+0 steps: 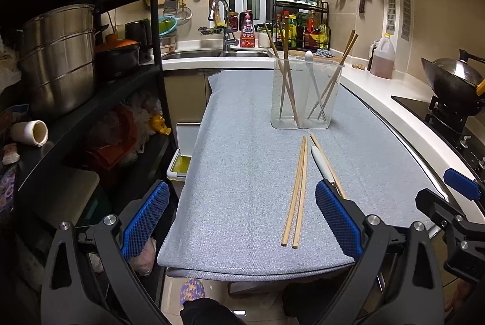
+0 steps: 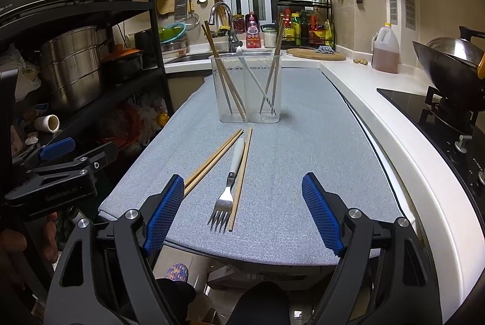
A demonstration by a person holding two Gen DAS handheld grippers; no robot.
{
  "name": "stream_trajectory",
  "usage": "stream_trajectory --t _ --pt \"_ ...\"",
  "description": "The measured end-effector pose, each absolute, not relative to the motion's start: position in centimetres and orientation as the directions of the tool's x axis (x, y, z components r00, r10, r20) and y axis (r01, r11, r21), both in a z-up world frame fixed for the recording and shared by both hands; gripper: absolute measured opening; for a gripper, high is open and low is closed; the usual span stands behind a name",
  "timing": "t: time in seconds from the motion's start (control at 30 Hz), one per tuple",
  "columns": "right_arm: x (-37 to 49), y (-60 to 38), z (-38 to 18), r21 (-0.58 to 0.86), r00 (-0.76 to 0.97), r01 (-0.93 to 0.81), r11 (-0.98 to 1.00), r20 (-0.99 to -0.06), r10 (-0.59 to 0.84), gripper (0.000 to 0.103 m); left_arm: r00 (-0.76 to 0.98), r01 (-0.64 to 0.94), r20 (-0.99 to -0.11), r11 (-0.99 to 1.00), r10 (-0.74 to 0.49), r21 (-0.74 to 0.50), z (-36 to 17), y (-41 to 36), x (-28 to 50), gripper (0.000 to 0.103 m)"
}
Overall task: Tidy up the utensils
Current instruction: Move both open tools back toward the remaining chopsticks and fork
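Holding chopsticks and a spoon: clear holder (image 2: 247, 88) | both tools (image 1: 239, 222) (image 2: 242, 213) apart, empty

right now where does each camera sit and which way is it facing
Left wrist: on the left gripper, low at the table's near end, facing along the cloth to the holder; its open fingers, the right gripper and a slipper show.
Right wrist: on the right gripper, same heading, over the fork; its open fingers and the left gripper show.
Shared: cloth, holder, loose chopsticks, sink, stove.
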State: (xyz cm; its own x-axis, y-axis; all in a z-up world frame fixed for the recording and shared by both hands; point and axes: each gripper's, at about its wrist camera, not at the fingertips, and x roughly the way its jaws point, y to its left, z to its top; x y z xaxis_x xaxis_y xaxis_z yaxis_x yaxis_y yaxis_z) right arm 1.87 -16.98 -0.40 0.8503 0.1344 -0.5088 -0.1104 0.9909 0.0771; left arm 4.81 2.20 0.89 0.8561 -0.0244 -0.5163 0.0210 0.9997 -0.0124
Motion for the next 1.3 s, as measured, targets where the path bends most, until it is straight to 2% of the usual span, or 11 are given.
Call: stream_trajectory --t 0.63,0.87,1.07,1.3 --pt "3.7 -18.0 -3.8 0.084 0.824 -0.062 0.995 -0.557 0.098 0.079 0.827 0.02 -0.56 0.999 -0.04 -0.042 -3.1 3.7 6.2 0.094" --pt "5.1 -18.1 -6.2 0.083 0.794 -0.053 0.995 -0.601 0.092 0.078 0.809 0.038 -0.585 0.998 -0.06 -0.049 -4.9 4.1 7.1 0.093" --pt "6.0 -17.2 -7.5 0.059 0.775 -0.087 0.995 -0.624 0.104 0.071 0.79 0.085 -0.606 0.995 -0.095 -0.045 -5.9 3.5 8.0 0.086" --pt "6.9 -17.4 -8.4 0.07 0.755 -0.09 0.993 -0.646 0.114 0.068 0.754 0.155 -0.643 0.988 -0.132 -0.021 -7.2 2.2 8.5 0.081"
